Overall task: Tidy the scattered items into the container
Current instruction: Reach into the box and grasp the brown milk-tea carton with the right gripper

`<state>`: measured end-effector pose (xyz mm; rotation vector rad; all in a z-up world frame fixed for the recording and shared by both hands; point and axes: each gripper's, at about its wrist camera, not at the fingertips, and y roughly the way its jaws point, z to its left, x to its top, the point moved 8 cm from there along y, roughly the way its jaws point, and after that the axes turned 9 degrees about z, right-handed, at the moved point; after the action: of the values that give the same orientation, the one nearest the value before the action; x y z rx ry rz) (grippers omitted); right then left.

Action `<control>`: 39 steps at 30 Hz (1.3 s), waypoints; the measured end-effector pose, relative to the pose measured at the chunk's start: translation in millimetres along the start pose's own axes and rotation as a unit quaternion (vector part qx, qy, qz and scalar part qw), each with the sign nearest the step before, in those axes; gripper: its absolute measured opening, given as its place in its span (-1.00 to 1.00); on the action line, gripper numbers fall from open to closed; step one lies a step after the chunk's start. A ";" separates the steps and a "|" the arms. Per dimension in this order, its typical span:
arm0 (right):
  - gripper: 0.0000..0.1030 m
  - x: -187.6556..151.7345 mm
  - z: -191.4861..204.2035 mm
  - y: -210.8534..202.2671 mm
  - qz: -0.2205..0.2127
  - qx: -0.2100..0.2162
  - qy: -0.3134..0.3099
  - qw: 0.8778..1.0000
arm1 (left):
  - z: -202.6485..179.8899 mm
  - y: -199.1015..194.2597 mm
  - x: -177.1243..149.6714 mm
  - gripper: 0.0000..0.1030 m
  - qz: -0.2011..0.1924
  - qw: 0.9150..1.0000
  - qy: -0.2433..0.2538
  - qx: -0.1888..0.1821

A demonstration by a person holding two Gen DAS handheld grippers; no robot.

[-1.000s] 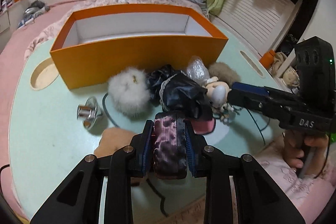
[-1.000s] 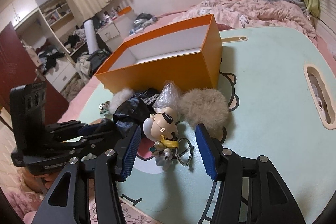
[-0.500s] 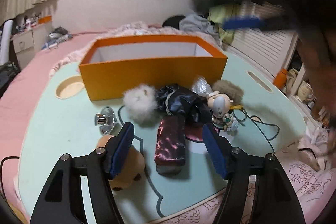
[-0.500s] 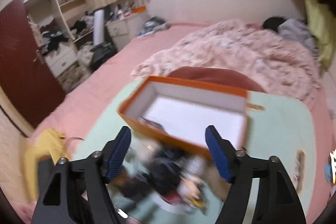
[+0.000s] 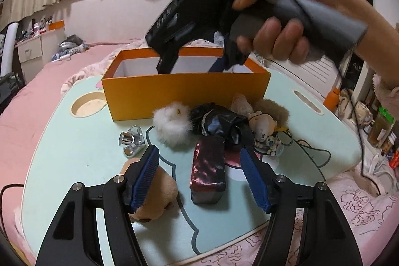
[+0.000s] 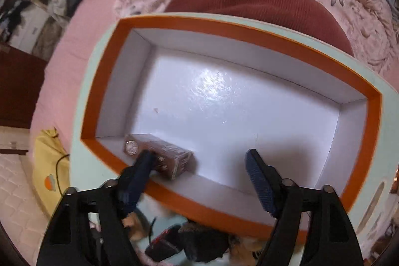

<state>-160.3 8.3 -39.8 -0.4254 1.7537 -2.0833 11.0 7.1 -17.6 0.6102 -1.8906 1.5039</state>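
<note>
The orange box [image 5: 184, 94] with a white inside stands at the back of the mint table [image 5: 74, 156]. My left gripper [image 5: 199, 176] is open above a maroon satin pouch [image 5: 208, 168] that lies on the table. A white pom-pom [image 5: 172, 122], a black cloth bundle [image 5: 219, 124], a doll keychain [image 5: 264, 126] and a tan plush [image 5: 154, 191] lie around it. My right gripper [image 6: 199, 166] is open and empty over the box [image 6: 104, 81], held by a hand [image 5: 274, 36]. A small brown box [image 6: 167, 156] lies inside.
A chrome clip [image 5: 131, 141] lies at the left of the pile. A round cup hole [image 5: 87, 106] and a slot [image 5: 308, 101] are cut in the table. Pink bedding [image 5: 37, 81] surrounds the table. A cable [image 5: 359, 141] trails at the right.
My left gripper let go of the maroon pouch, opened and drew back. My right gripper rose from the doll keychain and swung over the box, now looking down into it.
</note>
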 end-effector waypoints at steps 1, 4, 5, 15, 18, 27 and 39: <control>0.53 0.7 0.6 -0.3 -0.005 0.001 0.000 1.000 | 1.1 -0.5 0.0 0.32 -0.001 1.000 -0.002 0.001; 0.53 0.7 0.9 -4.0 -0.018 -0.011 -0.005 1.000 | 3.2 -0.7 0.6 0.32 -0.002 1.000 -0.009 0.000; 0.53 0.4 1.0 -4.8 -0.021 -0.016 -0.008 1.000 | 3.2 0.1 0.6 0.32 -0.001 1.000 -0.010 -0.001; 0.53 -5.0 13.9 -7.0 -0.042 -0.042 -0.023 0.998 | 0.5 2.4 -0.4 0.32 0.005 1.000 -0.005 0.001; 0.53 4.0 13.8 -8.0 -0.061 -0.058 -0.031 0.996 | 0.6 2.4 -0.4 0.32 0.005 1.000 -0.005 0.002; 0.29 27.3 -14.1 -26.0 -0.112 -0.050 0.008 0.992 | 3.7 1.9 -1.3 0.32 0.005 1.000 -0.009 -0.002; 0.44 14.5 44.9 25.6 0.051 0.027 -0.004 0.998 | 3.4 2.8 -2.0 0.32 0.009 1.000 -0.007 -0.003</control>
<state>-149.9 -41.4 -57.3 -0.3201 1.6753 -2.0489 9.8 4.4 -21.5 0.6042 -1.9149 1.5094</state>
